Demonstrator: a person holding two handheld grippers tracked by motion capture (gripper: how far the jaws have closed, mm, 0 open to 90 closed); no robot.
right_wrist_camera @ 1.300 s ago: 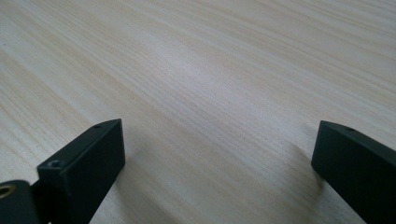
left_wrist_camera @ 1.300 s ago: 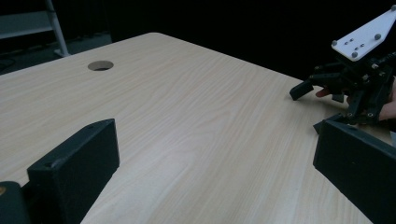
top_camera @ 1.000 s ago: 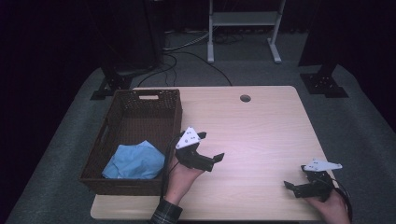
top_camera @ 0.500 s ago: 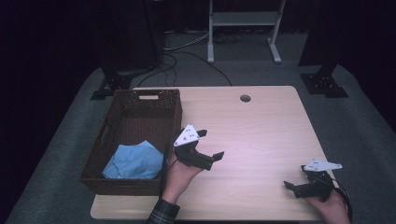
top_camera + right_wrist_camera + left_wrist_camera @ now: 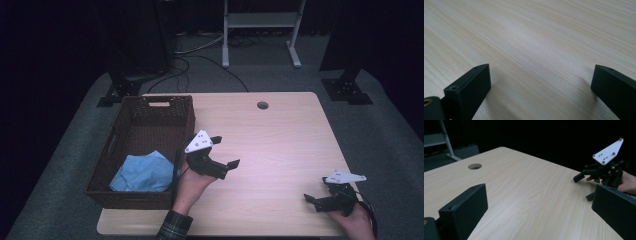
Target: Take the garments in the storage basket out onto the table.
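Both jaws spread and empty: left gripper (image 5: pixel 223 151) hovers beside the basket (image 5: pixel 102 172), blue cloth (image 5: pixel 142 172) inside behind it; risk: right gripper (image 5: pixel 326 192), low, scrapes the table (image 5: pixel 280 135).

Dark room, grey carpet (image 5: pixel 380 125) — white stand (image 5: pixel 260 20)

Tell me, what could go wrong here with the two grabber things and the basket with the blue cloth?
1. The left gripper hangs open close to the basket wall; a sideways swing might knock it.
2. The blue cloth lies crumpled deep in the basket's near corner, so open jaws might pinch only a fold and it could slip out.
3. The right gripper sits near the table edge, so its cable might snag there.
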